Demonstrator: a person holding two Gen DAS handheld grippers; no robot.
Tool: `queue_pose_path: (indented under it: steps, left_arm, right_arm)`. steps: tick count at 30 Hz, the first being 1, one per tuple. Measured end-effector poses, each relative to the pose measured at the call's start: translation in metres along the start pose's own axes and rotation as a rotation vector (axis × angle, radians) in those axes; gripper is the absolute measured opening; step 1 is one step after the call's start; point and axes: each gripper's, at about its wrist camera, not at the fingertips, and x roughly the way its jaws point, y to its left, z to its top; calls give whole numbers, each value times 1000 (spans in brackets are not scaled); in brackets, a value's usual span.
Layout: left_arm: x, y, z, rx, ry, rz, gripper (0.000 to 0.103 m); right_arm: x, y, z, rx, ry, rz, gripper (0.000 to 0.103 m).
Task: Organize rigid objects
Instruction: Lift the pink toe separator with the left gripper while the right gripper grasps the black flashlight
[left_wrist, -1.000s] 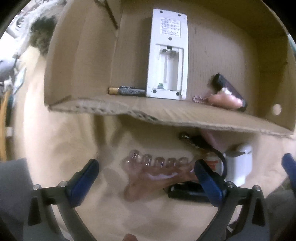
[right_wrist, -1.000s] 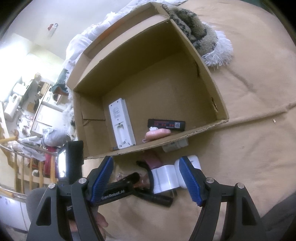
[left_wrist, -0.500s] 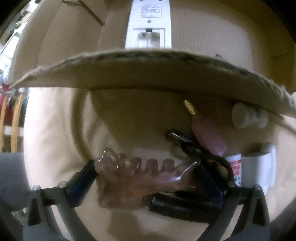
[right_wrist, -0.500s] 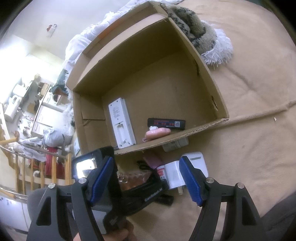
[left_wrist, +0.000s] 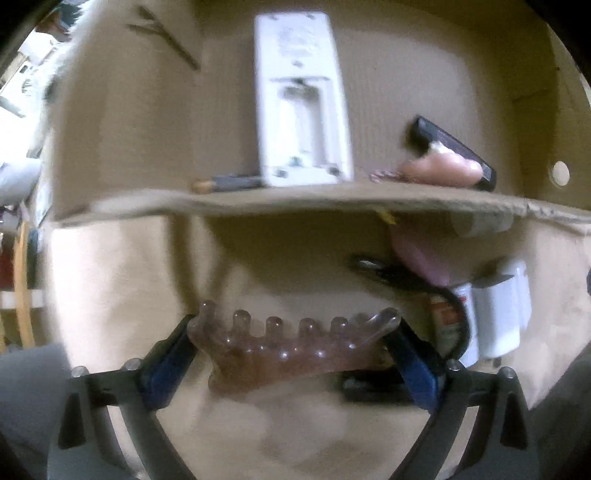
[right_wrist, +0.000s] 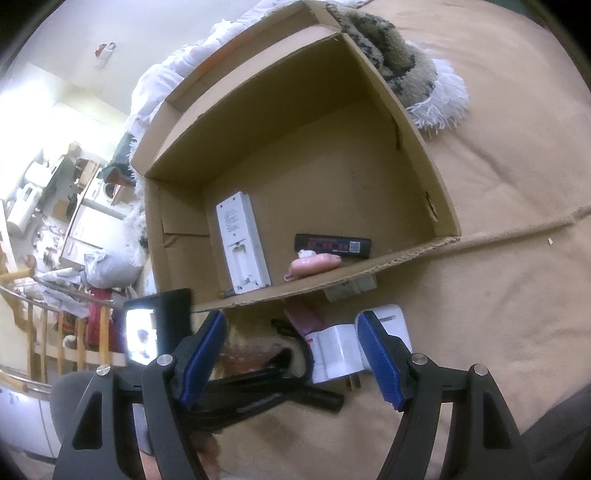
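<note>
Two grippers | left gripper (left_wrist: 291, 347) clamped on clear comb (left_wrist: 291, 345), jaws just closing | right gripper (right_wrist: 291, 354) held apart, empty, near box (right_wrist: 369, 266) front edge

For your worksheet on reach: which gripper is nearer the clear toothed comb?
Left. The left gripper has the clear toothed comb between its fingers; the right gripper hangs open beside it, over the white charger.

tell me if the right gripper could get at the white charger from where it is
Probably yes. The right gripper stands open with nothing between its jaws, and the white charger lies on the blanket just ahead of them, uncovered on top. The left gripper, holding the comb, crowds its side.
</note>
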Motion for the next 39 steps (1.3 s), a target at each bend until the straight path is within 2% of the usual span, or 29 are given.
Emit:
queue_pose_path:
  steps: [5,10,15,17,19,20,22,30,34,37,39]
  left_arm:
    - [-38,37,2,-8,-44,-5,98]
    - [-91,66,-11,-14,-130,-30,98]
    - [-96,80,-22,-39,-160,-33,98]
    - [-73,84,-15,-64,-149,-49,98]
    - [-62,79,-12,-89,-147,-73,98]
    - [-61,75,-10,-90,-158,-75,98]
    - [-66,72,-13,-90,-180,-80,98]
    - [-72,74,-14,-80,-201,-87,98]
    - [-72,73,-14,-81,-200,-98,98]
    - [-73,71,-13,-80,-206,-95,98]
    - [-73,70,-12,-82,-210,-89,98]
  right_arm:
    - [3,-1,-4,-7,22,-32,77]
    - [18,1,-20,-22,96,-82,77]
    - [55,2,-54,69,228,-114,78]
    - [68,1,-67,122,249,-167,87]
    - [78,4,-74,135,227,-221,93]
    - [81,9,-76,122,209,-249,99]
    - [86,18,-78,109,178,-290,103]
    - [115,47,-85,-39,145,-484,103]
    - [115,57,-98,-163,126,-502,103]
    - [108,57,-101,-182,127,-489,94]
    - [101,57,-101,-191,146,-455,94]
